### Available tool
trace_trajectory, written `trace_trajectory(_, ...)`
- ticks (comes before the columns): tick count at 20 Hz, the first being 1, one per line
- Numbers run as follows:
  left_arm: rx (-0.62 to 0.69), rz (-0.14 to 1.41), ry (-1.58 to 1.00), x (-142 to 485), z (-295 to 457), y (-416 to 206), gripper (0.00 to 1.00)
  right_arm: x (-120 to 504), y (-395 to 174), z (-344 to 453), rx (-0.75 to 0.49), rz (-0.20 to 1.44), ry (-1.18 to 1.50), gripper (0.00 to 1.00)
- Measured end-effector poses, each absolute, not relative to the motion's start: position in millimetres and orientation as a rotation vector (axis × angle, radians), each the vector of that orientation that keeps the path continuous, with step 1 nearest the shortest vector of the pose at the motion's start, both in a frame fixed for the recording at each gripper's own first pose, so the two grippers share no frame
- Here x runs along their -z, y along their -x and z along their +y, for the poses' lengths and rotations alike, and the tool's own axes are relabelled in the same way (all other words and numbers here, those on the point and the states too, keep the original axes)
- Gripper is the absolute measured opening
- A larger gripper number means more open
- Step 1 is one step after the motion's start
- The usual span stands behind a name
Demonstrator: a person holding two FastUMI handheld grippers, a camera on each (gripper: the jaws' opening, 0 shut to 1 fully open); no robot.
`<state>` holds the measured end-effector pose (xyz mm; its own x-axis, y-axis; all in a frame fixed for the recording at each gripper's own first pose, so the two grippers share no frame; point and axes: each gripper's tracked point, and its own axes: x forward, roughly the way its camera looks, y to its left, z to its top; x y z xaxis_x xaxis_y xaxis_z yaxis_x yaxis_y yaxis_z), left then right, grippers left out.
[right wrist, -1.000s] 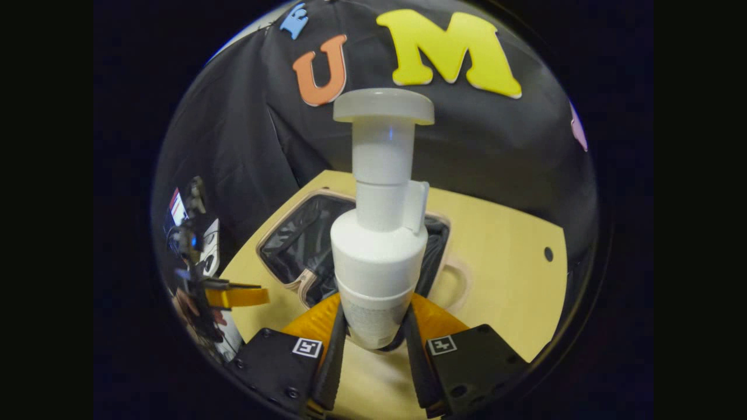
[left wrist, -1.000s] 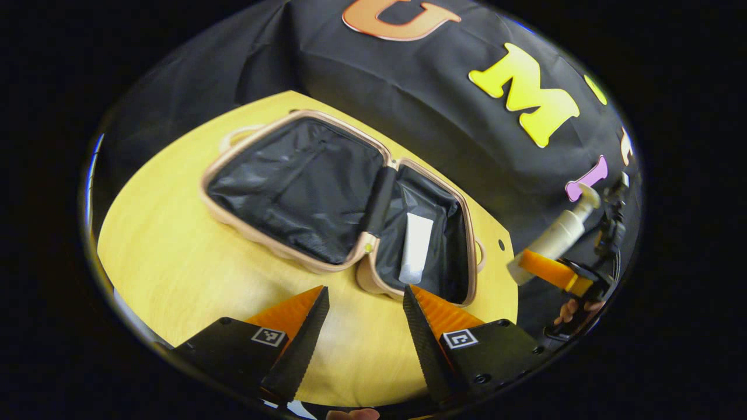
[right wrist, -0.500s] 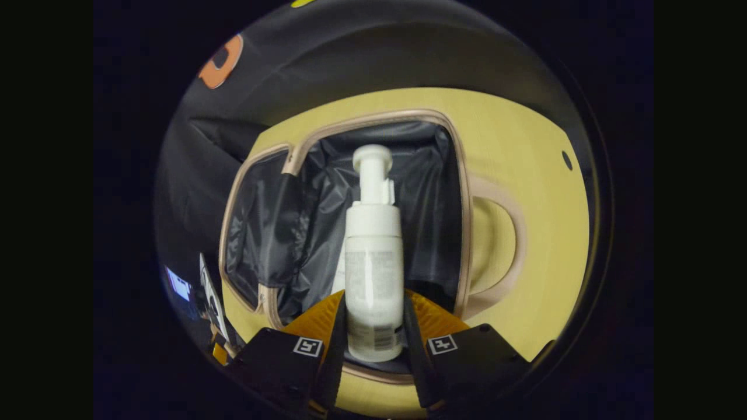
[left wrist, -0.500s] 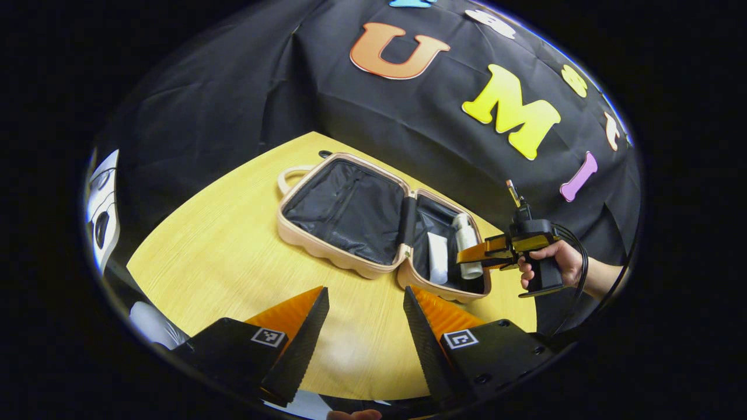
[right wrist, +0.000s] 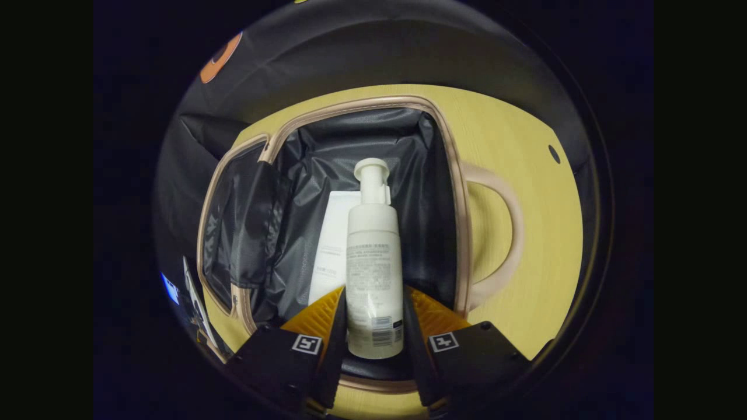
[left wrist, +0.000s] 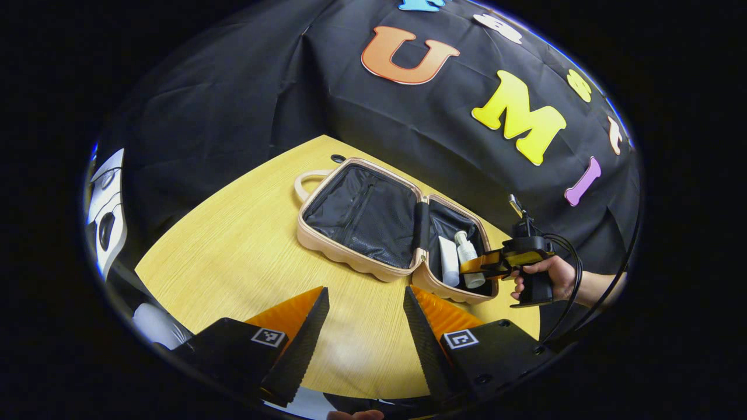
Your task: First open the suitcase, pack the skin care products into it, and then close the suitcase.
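A beige suitcase [left wrist: 327, 245] lies open and flat on the yellow table [left wrist: 233, 251], black lining up. In its right half a white tube [left wrist: 448, 263] and a white pump bottle [left wrist: 468, 259] lie side by side. In the right gripper view the pump bottle [right wrist: 373, 262] lies lengthwise inside the suitcase [right wrist: 461, 233], the tube [right wrist: 335, 245] to its left. My right gripper [right wrist: 373, 315] is shut on the bottle's base end. A hand [left wrist: 548, 277] holds that right gripper [left wrist: 484, 265] at the case's near right corner. My left gripper [left wrist: 365, 303] hangs open over the table, short of the case.
The suitcase's handles [right wrist: 508, 227] stick out sideways on the tabletop [right wrist: 543, 245]. A small dark hole [left wrist: 337, 158] marks the table near its far edge. White equipment [left wrist: 108, 204] stands off the table's left side. Black cloth hangs behind.
The right gripper swung the pump bottle down from upright and laid it in the case beside the tube. The left gripper drew back from the suitcase.
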<state>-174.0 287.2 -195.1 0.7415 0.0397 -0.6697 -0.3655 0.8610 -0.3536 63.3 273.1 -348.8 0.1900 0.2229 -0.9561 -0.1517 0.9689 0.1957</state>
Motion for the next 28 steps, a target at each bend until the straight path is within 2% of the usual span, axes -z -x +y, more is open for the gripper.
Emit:
trace_trajectory(3, -0.218, 0.683, 0.421, 190, 293, 167, 0.83, 345, -64, 273, -0.261, 1.331, -0.049, 0.53)
trace_trajectory(5, -0.229, 0.636, 0.264, 176, 310, 156, 0.83, 334, -65, 273, -0.273, 1.291, -0.046, 0.57)
trace_trajectory(6, -0.234, 0.592, 0.156, 166, 321, 150, 0.83, 323, -69, 270, -0.275, 1.244, -0.035, 0.64)
trace_trajectory(8, -0.227, 0.494, -0.01, 142, 337, 137, 0.84, 293, -78, 270, -0.31, 1.119, -0.015, 0.67)
trace_trajectory(9, -0.223, 0.461, -0.021, 139, 343, 132, 0.85, 276, -80, 273, -0.346, 1.055, -0.013, 0.71)
trace_trajectory(14, -0.137, 0.373, 0.358, 147, 358, 103, 0.87, 157, -63, 289, -0.588, 0.673, 0.009, 0.72)
trace_trajectory(16, -0.082, 0.312, 0.531, 153, 380, 90, 0.88, 114, -46, 288, -0.648, 0.551, 0.053, 0.72)
trace_trajectory(18, -0.08, 0.215, 0.679, 152, 411, 74, 0.88, 84, -29, 286, -0.685, 0.469, 0.079, 0.73)
trace_trajectory(22, -0.118, 0.184, 1.001, 188, 467, 66, 0.87, 56, -17, 262, -0.654, 0.446, 0.072, 0.74)
trace_trajectory(23, -0.114, 0.182, 1.066, 193, 476, 64, 0.87, 54, -18, 255, -0.635, 0.45, 0.069, 0.72)
trace_trajectory(28, -0.11, 0.297, 1.182, 235, 500, 61, 0.87, 61, -16, 237, -0.587, 0.501, 0.067, 0.74)
